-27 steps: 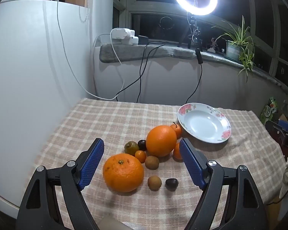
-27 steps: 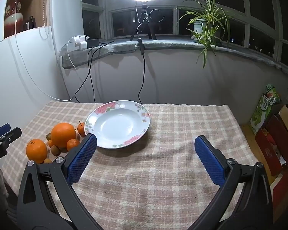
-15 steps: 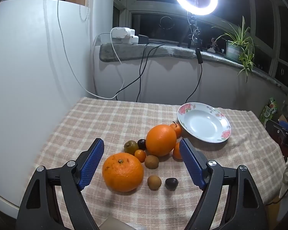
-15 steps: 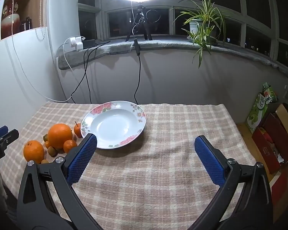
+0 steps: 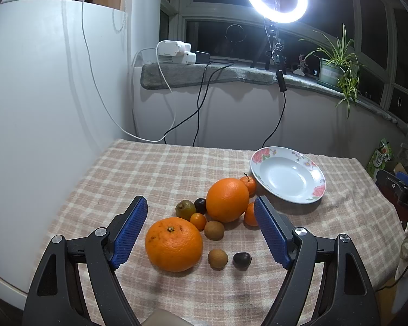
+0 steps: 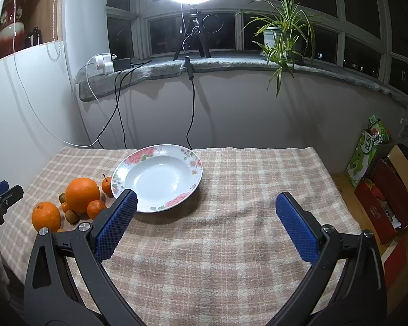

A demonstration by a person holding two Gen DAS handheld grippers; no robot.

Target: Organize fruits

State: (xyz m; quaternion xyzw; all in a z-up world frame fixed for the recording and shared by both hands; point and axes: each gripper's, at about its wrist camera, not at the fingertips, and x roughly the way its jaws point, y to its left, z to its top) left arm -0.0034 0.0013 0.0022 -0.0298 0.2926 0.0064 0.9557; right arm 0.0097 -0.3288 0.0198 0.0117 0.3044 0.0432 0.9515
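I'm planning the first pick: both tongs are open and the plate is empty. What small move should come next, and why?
Probably ease the left tongs down around the nearest big orange. It sits loose on the cloth just ahead of the open jaws, nothing is held, and the plate has room.

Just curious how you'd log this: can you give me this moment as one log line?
left gripper: open, empty | right gripper: open, empty | fruit: all on cloth | plate: empty
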